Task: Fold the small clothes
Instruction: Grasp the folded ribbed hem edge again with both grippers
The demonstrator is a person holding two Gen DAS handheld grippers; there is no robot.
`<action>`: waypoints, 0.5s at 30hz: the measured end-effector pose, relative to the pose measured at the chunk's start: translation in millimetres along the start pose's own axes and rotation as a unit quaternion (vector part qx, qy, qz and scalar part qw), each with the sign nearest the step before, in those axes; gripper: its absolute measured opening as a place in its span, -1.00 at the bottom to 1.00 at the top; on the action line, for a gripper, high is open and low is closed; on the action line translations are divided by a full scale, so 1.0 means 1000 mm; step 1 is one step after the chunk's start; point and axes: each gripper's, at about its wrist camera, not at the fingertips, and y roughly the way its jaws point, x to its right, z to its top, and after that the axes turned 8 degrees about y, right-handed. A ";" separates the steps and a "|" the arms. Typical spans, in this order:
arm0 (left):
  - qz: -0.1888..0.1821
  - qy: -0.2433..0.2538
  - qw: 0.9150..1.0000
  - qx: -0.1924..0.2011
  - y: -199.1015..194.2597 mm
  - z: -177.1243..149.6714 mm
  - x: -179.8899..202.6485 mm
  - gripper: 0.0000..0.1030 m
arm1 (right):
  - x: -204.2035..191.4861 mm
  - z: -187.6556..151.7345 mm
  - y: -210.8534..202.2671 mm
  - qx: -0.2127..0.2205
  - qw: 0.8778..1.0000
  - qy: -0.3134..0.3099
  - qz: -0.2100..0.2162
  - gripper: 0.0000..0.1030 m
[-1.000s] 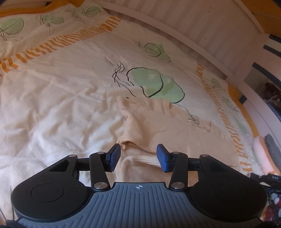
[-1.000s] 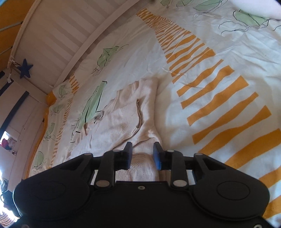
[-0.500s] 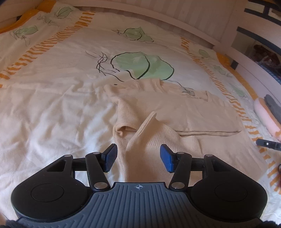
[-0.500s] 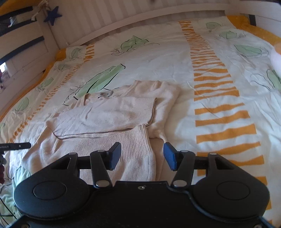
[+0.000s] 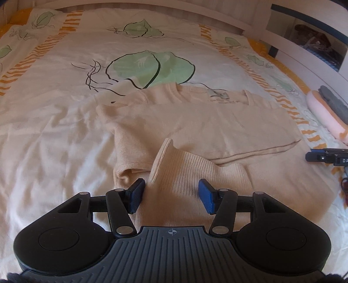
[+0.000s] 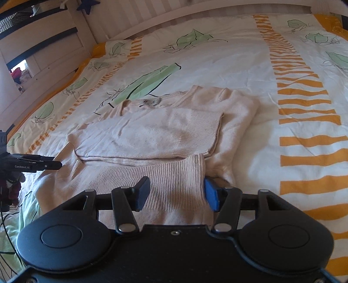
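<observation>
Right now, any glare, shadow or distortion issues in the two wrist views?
Left wrist: fisheye bows the bed rail; the left gripper shades the sweater hem; sharp focus. Right wrist: bright wash on the duvet; the right gripper shadows the ribbed hem; dim corners.

left claw (image 5: 171, 196): open, astride ribbed hem | sweater (image 5: 195, 122): folded on duvet (image 5: 54, 130), apparently flat

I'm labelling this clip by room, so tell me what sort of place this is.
Most likely a bedroom, perhaps a child's. A sweater lies on a bed's leaf-print duvet, a white slatted bed frame runs behind it, and a blue star hangs above.
</observation>
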 end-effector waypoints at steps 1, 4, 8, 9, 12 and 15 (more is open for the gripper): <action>-0.002 -0.003 1.000 0.000 0.002 0.000 -0.001 0.01 | 0.001 -0.001 0.001 -0.001 1.000 0.004 0.005 0.19; -0.006 -0.008 1.000 -0.003 0.008 0.001 -0.004 0.01 | 0.006 -0.002 0.001 0.000 1.000 0.019 0.020 0.26; -0.013 -0.002 1.000 -0.004 0.013 0.005 -0.005 0.02 | 0.011 -0.003 0.001 0.003 0.998 0.038 0.046 0.49; -0.015 0.000 1.000 -0.005 0.014 0.006 -0.005 0.02 | 0.011 -0.003 0.002 0.003 0.998 0.038 0.049 0.54; -0.021 0.002 1.000 -0.007 0.016 0.008 -0.006 0.01 | 0.011 -0.003 0.003 0.003 0.998 0.037 0.058 0.66; -0.025 -0.004 1.000 -0.005 0.016 0.008 -0.009 -0.10 | 0.010 -0.001 0.002 -0.003 0.998 0.032 0.051 0.57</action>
